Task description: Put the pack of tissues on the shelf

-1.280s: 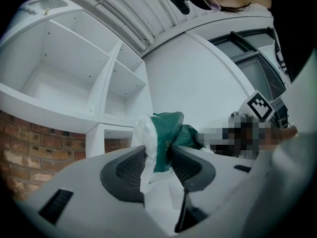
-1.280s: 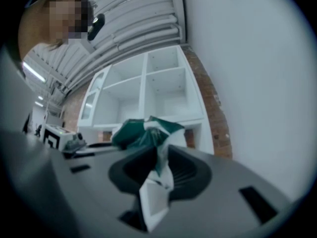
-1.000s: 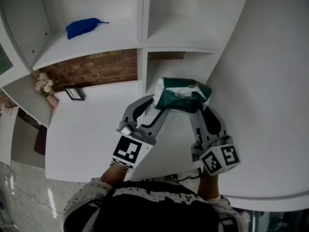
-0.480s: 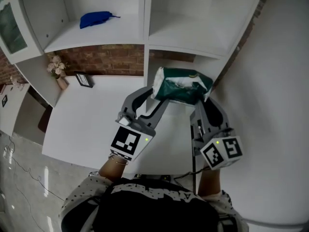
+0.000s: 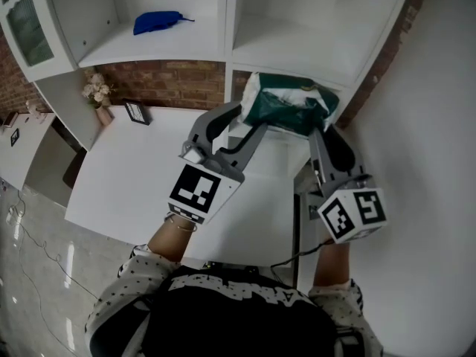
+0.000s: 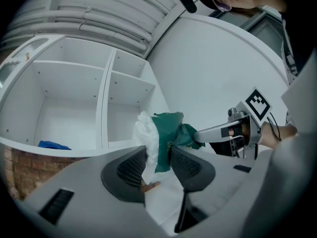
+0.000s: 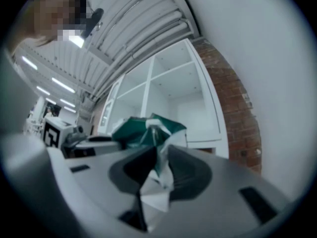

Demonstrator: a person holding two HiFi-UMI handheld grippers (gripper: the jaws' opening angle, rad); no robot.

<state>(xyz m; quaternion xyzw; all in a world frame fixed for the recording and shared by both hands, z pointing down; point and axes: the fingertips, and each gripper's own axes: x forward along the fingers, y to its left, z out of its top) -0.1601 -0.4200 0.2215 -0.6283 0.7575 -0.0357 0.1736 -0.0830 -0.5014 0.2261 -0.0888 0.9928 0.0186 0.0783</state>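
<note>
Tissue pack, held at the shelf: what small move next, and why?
Probably carry the pack of tissues forward over the right-hand shelf board. The left gripper and right gripper each pinch one end, and the pack hangs at the board's front edge, not resting on it.

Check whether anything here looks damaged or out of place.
The tissue pack looks crumpled, its wrapper ends pinched by the left gripper and right gripper. A blue cloth lies bunched on the upper shelf.

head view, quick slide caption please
Left tongs and right tongs hold a green tissue pack before the white shelf
</note>
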